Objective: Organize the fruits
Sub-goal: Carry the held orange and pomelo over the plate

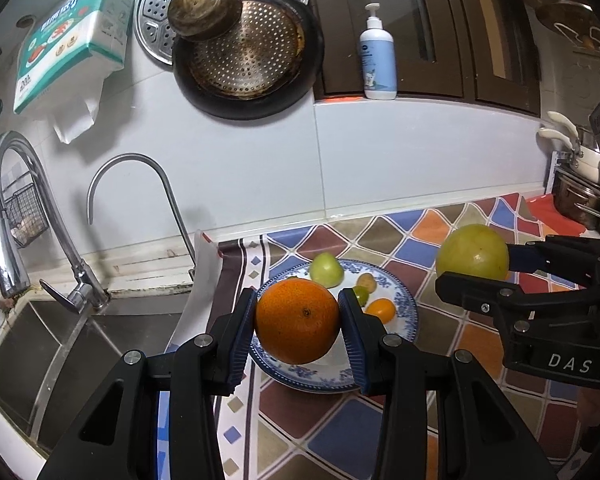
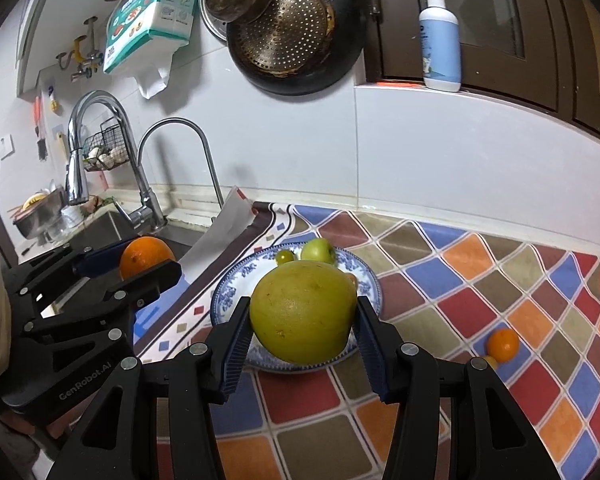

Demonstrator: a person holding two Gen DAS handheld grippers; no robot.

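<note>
My left gripper (image 1: pixel 298 322) is shut on a large orange (image 1: pixel 298 320) and holds it above the near left part of a blue-and-white plate (image 1: pixel 406 300). My right gripper (image 2: pixel 303 330) is shut on a big yellow-green fruit (image 2: pixel 303 316) above the same plate (image 2: pixel 228 292). On the plate lie a green apple (image 1: pixel 326 269), a small brownish fruit (image 1: pixel 366 281), a small green fruit (image 1: pixel 361 295) and a small orange fruit (image 1: pixel 382 309). In the right wrist view a small orange fruit (image 2: pixel 503 345) and a small yellow fruit (image 2: pixel 490 361) lie on the cloth to the right.
A chequered cloth (image 2: pixel 480 288) covers the counter. A steel sink (image 1: pixel 40 344) with two taps (image 1: pixel 8 216) is at the left. Pans (image 1: pixel 248 56) hang on the wall, a pump bottle (image 1: pixel 378 58) stands on the ledge, pots (image 1: pixel 584 200) stand far right.
</note>
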